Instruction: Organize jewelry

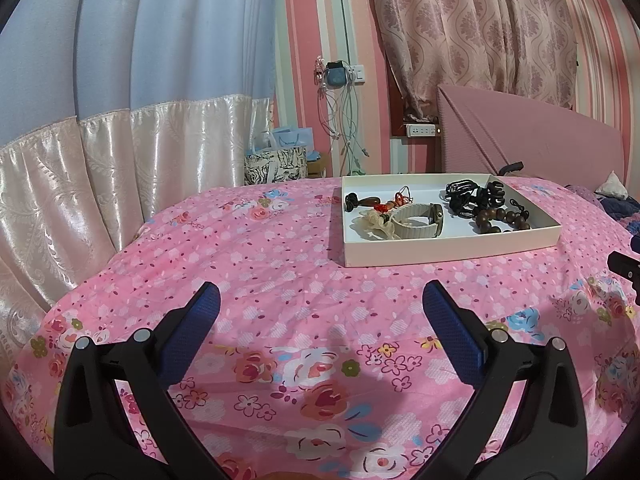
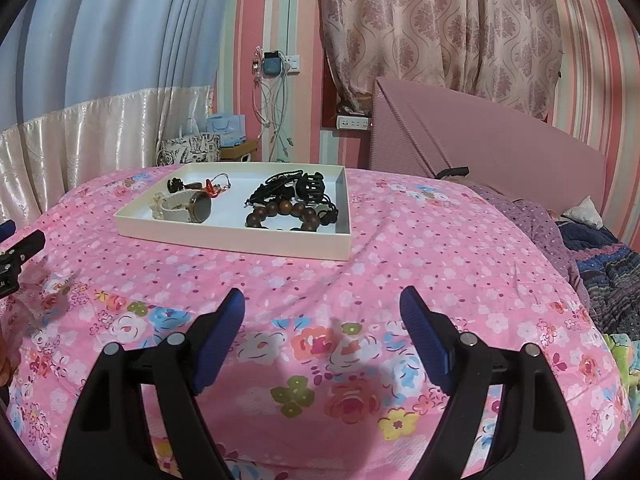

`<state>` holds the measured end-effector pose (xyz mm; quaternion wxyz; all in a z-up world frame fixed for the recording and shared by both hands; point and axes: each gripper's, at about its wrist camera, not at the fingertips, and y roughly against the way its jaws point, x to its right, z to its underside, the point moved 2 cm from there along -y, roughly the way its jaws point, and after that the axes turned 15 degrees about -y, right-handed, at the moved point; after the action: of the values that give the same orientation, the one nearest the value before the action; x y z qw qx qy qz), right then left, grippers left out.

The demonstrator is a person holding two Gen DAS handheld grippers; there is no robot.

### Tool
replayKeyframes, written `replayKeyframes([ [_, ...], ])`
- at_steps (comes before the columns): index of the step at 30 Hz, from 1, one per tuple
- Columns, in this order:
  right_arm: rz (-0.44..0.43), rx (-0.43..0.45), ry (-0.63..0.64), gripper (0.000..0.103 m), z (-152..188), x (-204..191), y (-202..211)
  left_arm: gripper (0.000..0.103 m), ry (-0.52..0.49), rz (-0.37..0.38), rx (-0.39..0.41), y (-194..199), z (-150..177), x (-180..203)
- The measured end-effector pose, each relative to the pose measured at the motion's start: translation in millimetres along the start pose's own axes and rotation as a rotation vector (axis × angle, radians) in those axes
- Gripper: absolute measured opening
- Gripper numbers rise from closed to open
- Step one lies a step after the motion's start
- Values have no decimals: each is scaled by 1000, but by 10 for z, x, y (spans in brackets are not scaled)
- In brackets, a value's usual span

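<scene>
Left gripper (image 1: pixel 321 294) and right gripper (image 2: pixel 322 299) both gaping wide, holding nothing, hovering over the bedspread (image 2: pixel 400 240), near side of the tray (image 2: pixel 240 236).

Left gripper (image 1: pixel 321 296) and right gripper (image 2: pixel 322 300) are showing black arms, silver pivot screws, and ribbed blue pads (image 2: pixel 218 344).

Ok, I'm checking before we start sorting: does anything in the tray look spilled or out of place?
Nothing spilled: everything sits inside the tray. The black cords, hair claw and wooden bead bracelet are heaped together.
</scene>
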<state>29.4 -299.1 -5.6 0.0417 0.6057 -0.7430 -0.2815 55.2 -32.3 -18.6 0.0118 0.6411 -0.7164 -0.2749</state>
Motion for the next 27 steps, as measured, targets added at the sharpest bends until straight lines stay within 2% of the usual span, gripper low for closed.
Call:
replayKeyframes([
  [27,13,15,-5,80,-2,18,33,100,-12,4,-1,-13,-5,18],
])
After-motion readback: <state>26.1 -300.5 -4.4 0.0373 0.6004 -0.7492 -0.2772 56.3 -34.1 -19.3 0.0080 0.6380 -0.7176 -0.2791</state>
